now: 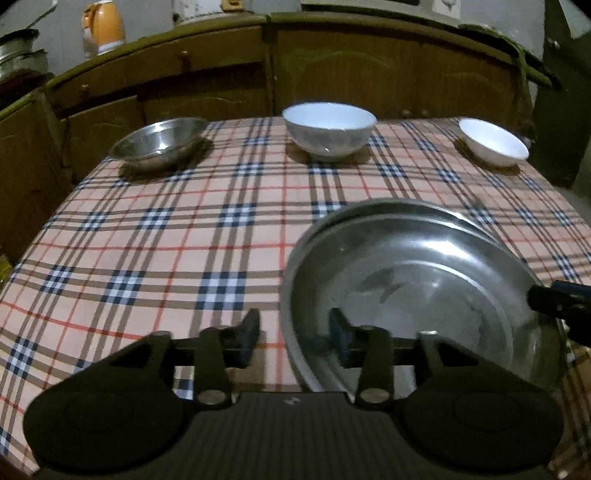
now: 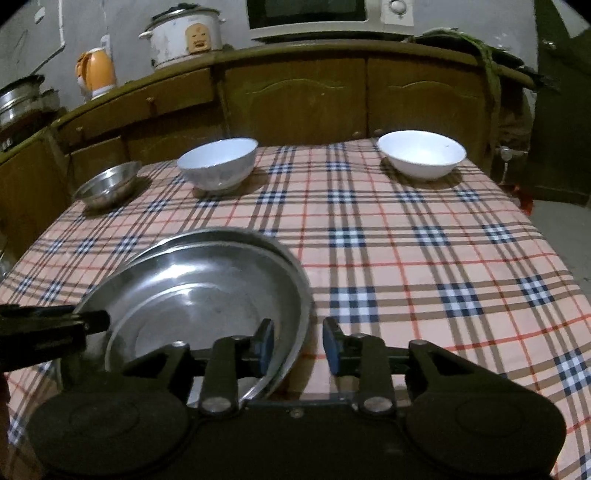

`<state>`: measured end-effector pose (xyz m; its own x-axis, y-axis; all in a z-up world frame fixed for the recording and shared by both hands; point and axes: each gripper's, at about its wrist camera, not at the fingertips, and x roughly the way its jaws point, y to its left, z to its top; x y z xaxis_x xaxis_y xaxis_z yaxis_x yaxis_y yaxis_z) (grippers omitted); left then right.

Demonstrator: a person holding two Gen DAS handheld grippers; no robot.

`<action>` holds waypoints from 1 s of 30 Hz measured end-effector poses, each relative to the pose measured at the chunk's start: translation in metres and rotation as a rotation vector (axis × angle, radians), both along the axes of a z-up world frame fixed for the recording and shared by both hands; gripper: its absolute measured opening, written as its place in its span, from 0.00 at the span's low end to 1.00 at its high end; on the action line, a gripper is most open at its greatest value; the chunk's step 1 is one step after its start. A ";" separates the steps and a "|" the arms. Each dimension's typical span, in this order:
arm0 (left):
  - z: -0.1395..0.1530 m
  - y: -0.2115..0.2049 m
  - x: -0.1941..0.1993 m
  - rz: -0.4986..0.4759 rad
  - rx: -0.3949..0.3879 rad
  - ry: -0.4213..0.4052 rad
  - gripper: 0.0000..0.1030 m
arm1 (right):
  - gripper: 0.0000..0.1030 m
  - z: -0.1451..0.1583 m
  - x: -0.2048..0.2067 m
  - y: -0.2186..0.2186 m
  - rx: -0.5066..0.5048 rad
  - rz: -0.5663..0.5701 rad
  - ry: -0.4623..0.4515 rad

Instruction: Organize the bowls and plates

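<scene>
Two steel plates lie stacked on the plaid tablecloth (image 1: 166, 258): the top plate (image 1: 424, 280) (image 2: 207, 295) sits slightly off the lower plate's rim (image 1: 369, 212) (image 2: 207, 236). My left gripper (image 1: 294, 332) straddles the top plate's left rim, open, with its pads clear of the metal. My right gripper (image 2: 298, 343) straddles the plate's right rim, also open with a gap on both sides. Each gripper's tip shows in the other view. Along the far edge stand a steel bowl (image 1: 159, 142), a deep white bowl (image 1: 328, 129) and a shallow white bowl (image 1: 493, 142).
Wooden cabinets (image 2: 314, 99) run behind the table. On their counter stand an orange kettle (image 2: 96, 72), a rice cooker (image 2: 184, 35) and a microwave (image 2: 325, 16). Steel pots (image 2: 18, 99) sit at the far left. The table's right edge (image 2: 546, 236) drops to the floor.
</scene>
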<state>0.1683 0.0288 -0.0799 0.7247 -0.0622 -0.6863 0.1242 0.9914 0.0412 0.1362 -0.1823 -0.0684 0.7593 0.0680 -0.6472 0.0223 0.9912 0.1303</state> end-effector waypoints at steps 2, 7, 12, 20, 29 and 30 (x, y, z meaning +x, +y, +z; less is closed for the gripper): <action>0.001 0.003 0.001 0.012 -0.014 -0.001 0.55 | 0.37 0.000 0.000 -0.006 0.010 -0.015 0.000; 0.005 0.009 -0.013 -0.010 -0.035 -0.025 0.63 | 0.41 0.010 -0.015 -0.019 0.066 0.030 -0.025; 0.008 0.011 -0.023 -0.027 -0.036 -0.041 0.64 | 0.41 0.031 -0.044 -0.007 0.095 0.224 -0.091; 0.007 0.010 -0.024 -0.037 -0.038 -0.036 0.64 | 0.41 0.027 -0.068 0.043 0.004 0.467 -0.082; 0.007 0.014 -0.023 -0.020 -0.041 -0.032 0.65 | 0.41 0.012 -0.067 0.055 -0.092 0.486 -0.064; 0.007 0.013 -0.024 -0.022 -0.041 -0.032 0.65 | 0.41 0.010 -0.065 0.056 -0.110 0.475 -0.063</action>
<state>0.1444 0.0422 -0.0732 0.7441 -0.1054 -0.6597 0.1449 0.9894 0.0053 0.0713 -0.1265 -0.0589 0.6985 0.3503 -0.6239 -0.4403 0.8978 0.0112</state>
